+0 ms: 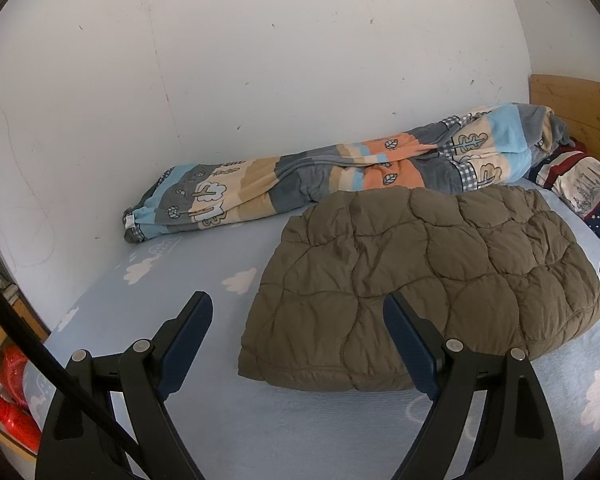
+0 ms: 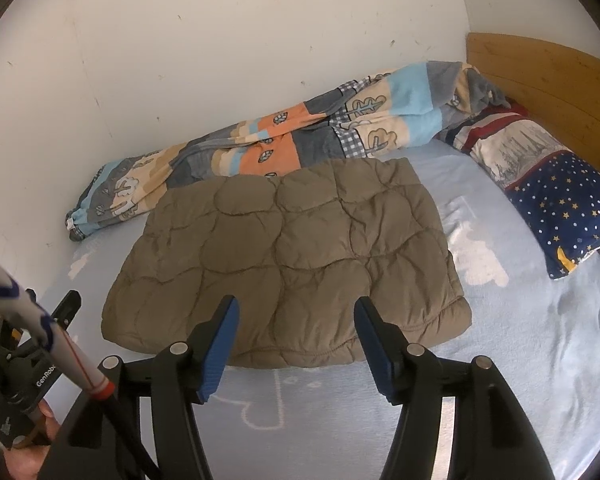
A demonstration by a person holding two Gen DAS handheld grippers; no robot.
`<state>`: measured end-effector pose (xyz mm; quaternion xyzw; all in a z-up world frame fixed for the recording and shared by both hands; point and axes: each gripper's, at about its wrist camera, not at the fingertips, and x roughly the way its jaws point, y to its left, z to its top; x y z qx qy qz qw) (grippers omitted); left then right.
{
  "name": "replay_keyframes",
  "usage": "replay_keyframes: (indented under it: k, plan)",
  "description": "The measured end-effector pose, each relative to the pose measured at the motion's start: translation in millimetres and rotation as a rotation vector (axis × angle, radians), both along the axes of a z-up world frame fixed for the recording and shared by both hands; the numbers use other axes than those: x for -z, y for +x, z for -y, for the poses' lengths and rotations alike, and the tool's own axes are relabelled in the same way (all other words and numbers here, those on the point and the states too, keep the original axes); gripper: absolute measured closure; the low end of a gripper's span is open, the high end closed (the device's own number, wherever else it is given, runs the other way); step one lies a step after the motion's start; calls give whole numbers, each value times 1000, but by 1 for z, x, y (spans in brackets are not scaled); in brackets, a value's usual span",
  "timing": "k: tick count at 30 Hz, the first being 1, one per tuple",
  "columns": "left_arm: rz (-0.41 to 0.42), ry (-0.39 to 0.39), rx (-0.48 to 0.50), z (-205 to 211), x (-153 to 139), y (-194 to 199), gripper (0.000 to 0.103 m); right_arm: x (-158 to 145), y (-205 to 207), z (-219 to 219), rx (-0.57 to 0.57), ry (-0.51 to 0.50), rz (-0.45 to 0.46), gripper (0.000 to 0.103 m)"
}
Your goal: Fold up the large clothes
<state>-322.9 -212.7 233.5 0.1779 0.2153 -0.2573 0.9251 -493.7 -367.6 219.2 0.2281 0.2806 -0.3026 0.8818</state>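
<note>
the quilted olive-brown jacket (image 2: 288, 256) lies on the bed (image 2: 520, 352), already doubled into a compact, roughly rectangular bundle with its near hem facing both cameras. it sits on the light blue cloud-print sheet, its far edge just beside the rolled patterned blanket (image 2: 268, 140) that runs along the wall (image 2: 220, 40). a star-print pillow (image 2: 560, 208) rests well apart to the right, against the wooden headboard (image 2: 540, 80).

left hand-held gripper (image 1: 298, 324): jaws spread wide, nothing between them; it hovers above the sheet off the bundle's near left corner, its right finger overlapping the hem in view only.

right hand-held gripper (image 2: 296, 332): jaws parted, empty, pads clear of the fabric; it hovers over the near hem, roughly at its middle.

step in hand (judged): the fold appears complete or nearly so, and both tools stand released from the garment. no sleeve or loose flap shows outside the outline.

next move calls for: either a final inspection and light pressing of the puffy top layer, which is likely to spring back, or one further halving. for the latter, each tool must close on the full stacked thickness at a near corner, since a shallow pinch would lift only the top layer and undo the fold.
</note>
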Motion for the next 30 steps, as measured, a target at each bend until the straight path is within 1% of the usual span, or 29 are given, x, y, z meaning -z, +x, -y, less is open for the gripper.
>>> replay_keyframes:
  k: [3, 6, 9, 10, 14, 16, 18, 20, 21, 22, 24, 26, 27, 28, 30]
  plan:
    - [-1, 17, -2, 2, 4, 4, 16, 5, 2, 4, 4, -2, -12, 38]
    - [-54, 23, 0, 4, 11, 18, 16, 17, 2, 17, 29, 27, -36, 36]
    - [-160, 20, -16, 6, 23, 47, 17, 27, 0, 33, 63, 51, -51, 36]
    - [-215, 20, -32, 5, 30, 62, 17, 31, -1, 41, 84, 54, -62, 36]
    - [-368, 5, -96, 2, 55, 110, 17, 48, -2, 65, 139, 96, -82, 36]
    - [-401, 10, -125, 3, 67, 128, 17, 58, -1, 76, 160, 115, -99, 36]
    - [-430, 32, -147, 6, 81, 143, 17, 67, 4, 87, 169, 123, -117, 36]
    - [-481, 50, -149, 11, 96, 154, 16, 77, 9, 96, 177, 138, -139, 36]
    - [-514, 67, -148, 13, 104, 159, 16, 86, 11, 101, 175, 178, -148, 36]
    - [-527, 71, -153, 13, 108, 163, 16, 94, 13, 105, 178, 220, -146, 36]
    - [-537, 65, -154, 12, 107, 164, 16, 102, 16, 109, 185, 257, -153, 36]
    - [-541, 58, -150, 9, 102, 167, 17, 102, 18, 110, 182, 253, -165, 36]
    - [-531, 40, -160, 4, 95, 168, 17, 101, 17, 111, 184, 254, -162, 36]
    - [-518, 5, -169, -4, 85, 171, 17, 98, 15, 111, 187, 260, -150, 36]
    - [-510, -50, -173, -20, 69, 177, 17, 89, 6, 113, 198, 271, -106, 36]
